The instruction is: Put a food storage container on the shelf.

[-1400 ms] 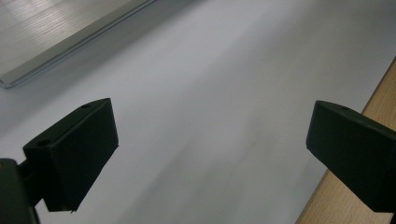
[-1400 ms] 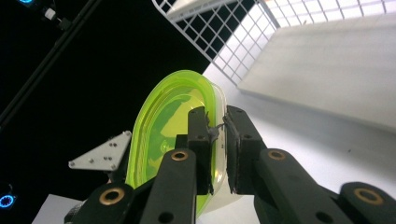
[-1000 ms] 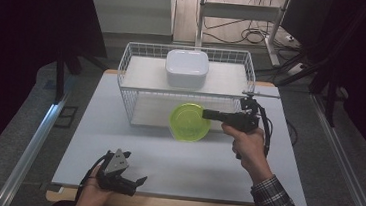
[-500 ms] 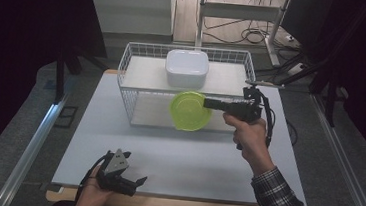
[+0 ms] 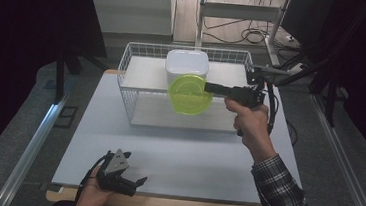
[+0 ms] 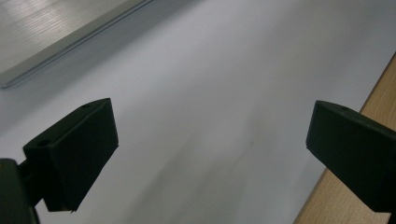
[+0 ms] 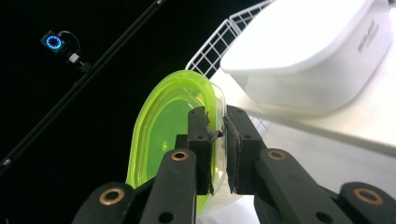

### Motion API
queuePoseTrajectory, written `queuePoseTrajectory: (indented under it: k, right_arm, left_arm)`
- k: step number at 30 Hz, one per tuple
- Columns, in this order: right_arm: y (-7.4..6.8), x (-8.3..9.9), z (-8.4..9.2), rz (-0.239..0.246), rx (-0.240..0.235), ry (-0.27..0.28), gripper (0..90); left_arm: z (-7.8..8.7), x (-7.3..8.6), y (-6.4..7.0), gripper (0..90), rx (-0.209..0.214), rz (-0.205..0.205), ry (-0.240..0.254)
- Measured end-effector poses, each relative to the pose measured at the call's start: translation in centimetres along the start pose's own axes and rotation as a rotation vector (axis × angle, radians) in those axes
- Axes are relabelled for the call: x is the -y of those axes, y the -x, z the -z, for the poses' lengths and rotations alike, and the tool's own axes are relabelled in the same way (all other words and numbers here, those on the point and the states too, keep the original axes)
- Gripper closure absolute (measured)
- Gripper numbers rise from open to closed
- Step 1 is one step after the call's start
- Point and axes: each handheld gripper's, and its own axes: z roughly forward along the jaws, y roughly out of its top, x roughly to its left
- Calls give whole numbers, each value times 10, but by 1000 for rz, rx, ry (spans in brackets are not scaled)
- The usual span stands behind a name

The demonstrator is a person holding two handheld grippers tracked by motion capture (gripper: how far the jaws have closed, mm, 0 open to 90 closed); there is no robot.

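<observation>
Dark room, pale surface (image 5: 177, 147) under lamp. Right tool (image 7: 217, 140) pinching rim of green lid (image 5: 189, 94), lid on edge, in air at near wall of wire basket (image 5: 127, 85), just before white container (image 5: 187, 66). Thin edge grip: lid may pivot, slip, or catch wire and drop. Left tool (image 5: 126, 184) spread, idle at near left.

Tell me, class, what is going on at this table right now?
A person works with a gripper in each hand. The right gripper is shut on the rim of a green lid, holding it on edge in the air at the front of a white wire basket with a white box inside. The left gripper rests open near the table's front edge.
</observation>
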Motion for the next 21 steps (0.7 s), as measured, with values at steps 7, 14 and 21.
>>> queuePoseTrajectory:
  k: [7, 14, 21]
  right_arm:
    - [-10, -20, -3, 17, 24, 25, 816]
    - [-15, -40, -6, 27, 55, 62, 815]
    - [-15, -56, -14, 11, 83, 104, 815]
  left_arm:
    - [1, 0, 0, 19, 3, 5, 4]
    - [3, 0, -2, 16, 10, 27, 26]
    - [3, 0, -2, 16, 12, 22, 21]
